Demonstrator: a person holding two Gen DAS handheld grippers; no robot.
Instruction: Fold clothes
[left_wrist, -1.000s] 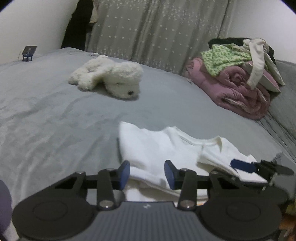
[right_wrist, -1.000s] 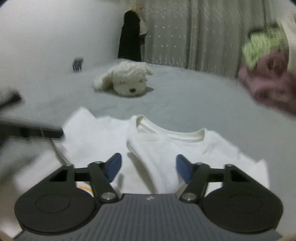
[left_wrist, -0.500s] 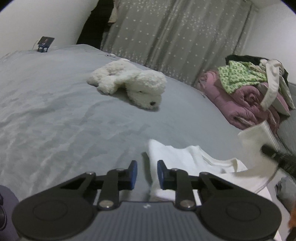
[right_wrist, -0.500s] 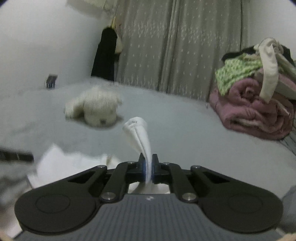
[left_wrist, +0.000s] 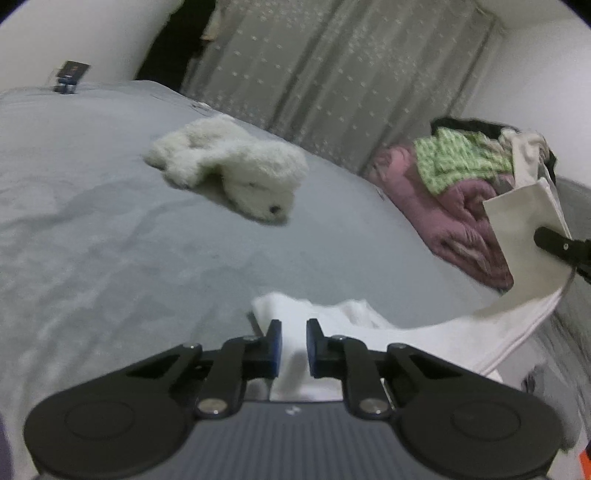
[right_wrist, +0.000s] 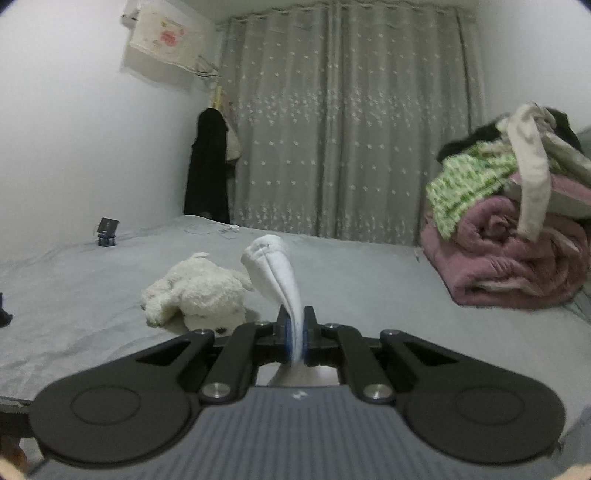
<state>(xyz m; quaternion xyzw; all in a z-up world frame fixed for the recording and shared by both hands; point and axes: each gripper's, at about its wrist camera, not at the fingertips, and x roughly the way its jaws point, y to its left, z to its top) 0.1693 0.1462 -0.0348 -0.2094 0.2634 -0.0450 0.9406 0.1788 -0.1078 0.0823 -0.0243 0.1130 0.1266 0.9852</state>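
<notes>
In the left wrist view we lose the right gripper (left_wrist: 546, 236) past the picture's right edge, so only a dark tip shows against the lifted white shirt (left_wrist: 524, 236). The shirt's lower part is hidden behind our left gripper (left_wrist: 294, 345). The small dark device (right_wrist: 107, 229) on the bed (right_wrist: 369, 280) is too small to identify.

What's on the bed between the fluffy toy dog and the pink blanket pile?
Only bare grey bedsheet lies between the plush dog and the pink blanket, seen in the left wrist view.
</notes>
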